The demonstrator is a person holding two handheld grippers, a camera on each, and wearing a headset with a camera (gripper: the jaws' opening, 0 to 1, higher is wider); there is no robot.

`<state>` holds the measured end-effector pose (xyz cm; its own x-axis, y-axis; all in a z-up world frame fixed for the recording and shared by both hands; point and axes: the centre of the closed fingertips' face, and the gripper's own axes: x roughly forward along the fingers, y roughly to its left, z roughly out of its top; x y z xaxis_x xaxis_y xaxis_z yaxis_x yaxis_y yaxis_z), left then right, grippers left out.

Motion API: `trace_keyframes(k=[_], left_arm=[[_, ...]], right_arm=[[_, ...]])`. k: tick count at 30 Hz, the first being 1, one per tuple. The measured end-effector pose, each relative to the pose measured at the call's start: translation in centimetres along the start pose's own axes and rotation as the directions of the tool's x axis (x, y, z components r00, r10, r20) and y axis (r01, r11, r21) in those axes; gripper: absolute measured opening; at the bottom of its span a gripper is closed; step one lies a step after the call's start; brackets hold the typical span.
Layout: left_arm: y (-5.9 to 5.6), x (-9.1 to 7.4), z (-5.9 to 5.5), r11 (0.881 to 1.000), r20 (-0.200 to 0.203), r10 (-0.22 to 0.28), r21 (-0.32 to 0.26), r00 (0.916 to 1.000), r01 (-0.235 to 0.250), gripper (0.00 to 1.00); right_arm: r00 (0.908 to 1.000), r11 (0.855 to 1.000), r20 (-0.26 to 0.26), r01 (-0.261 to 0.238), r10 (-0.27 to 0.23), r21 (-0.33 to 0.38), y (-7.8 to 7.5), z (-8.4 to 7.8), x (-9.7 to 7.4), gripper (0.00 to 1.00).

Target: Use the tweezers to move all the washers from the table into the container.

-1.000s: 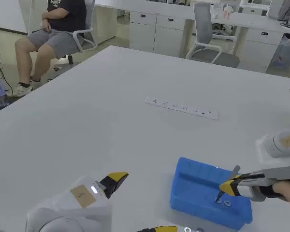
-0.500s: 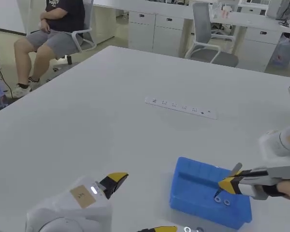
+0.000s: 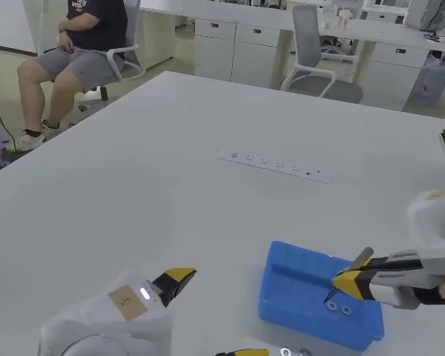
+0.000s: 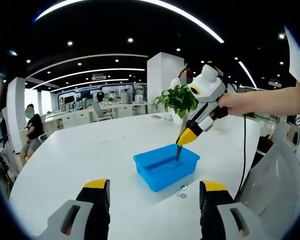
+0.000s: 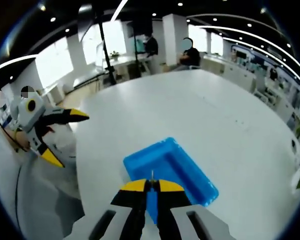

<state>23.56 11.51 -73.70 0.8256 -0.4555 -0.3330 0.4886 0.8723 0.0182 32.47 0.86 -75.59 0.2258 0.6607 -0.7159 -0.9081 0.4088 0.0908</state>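
Note:
A blue container (image 3: 297,297) stands on the white table (image 3: 170,185) near its front right. Two washers (image 3: 340,308) lie inside it. My right gripper (image 3: 346,285) reaches in from the right, shut on the tweezers (image 3: 330,296), whose tip hangs just above the container's floor beside those washers. In the right gripper view the tweezers (image 5: 152,176) point down into the blue container (image 5: 165,167). Two more washers (image 4: 180,191) lie on the table in front of the container (image 4: 162,167). My left gripper (image 3: 213,315) is open at the table's front edge, holding nothing.
A white power strip (image 3: 274,166) lies across the middle of the table. A person (image 3: 85,41) sits on a chair at the far left, beyond the table's corner. Office chairs (image 3: 319,59) and desks stand behind. A potted plant (image 4: 179,99) stands at the table's right side.
The tweezers' tip has lifted slightly off the container's floor, and a second washer now lies where it was. The left gripper has stayed put.

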Motion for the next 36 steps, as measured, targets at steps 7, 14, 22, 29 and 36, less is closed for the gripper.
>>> trace_keyframes(k=[7, 14, 22, 29, 36], left_arm=[[0.0, 0.0, 0.0, 1.0, -0.001, 0.0, 0.001, 1.0, 0.0, 0.73], [-0.1, 0.0, 0.0, 1.0, -0.001, -0.003, 0.003, 1.0, 0.003, 0.73], [-0.1, 0.0, 0.0, 1.0, -0.001, -0.003, 0.0, 1.0, 0.003, 0.73], [0.0, 0.0, 0.0, 1.0, -0.001, -0.004, 0.0, 1.0, 0.004, 0.73], [0.0, 0.0, 0.0, 1.0, -0.005, -0.007, 0.002, 1.0, 0.007, 0.73]], right_arm=[[0.9981, 0.998, -0.003, -0.062, 0.061, -0.023, 2.1, 0.1, -0.2, 0.04], [0.9925, 0.993, -0.029, -0.12, 0.119, -0.023, 3.3, -1.0, 0.6, 0.04], [0.9873, 0.989, -0.062, -0.147, 0.146, -0.016, 4.0, -2.7, 2.2, 0.04], [0.9825, 0.987, -0.102, -0.158, 0.156, -0.021, 4.1, -4.3, 3.6, 0.04], [0.9814, 0.988, -0.125, -0.152, 0.146, -0.04, 4.2, -4.7, 4.2, 0.04]])
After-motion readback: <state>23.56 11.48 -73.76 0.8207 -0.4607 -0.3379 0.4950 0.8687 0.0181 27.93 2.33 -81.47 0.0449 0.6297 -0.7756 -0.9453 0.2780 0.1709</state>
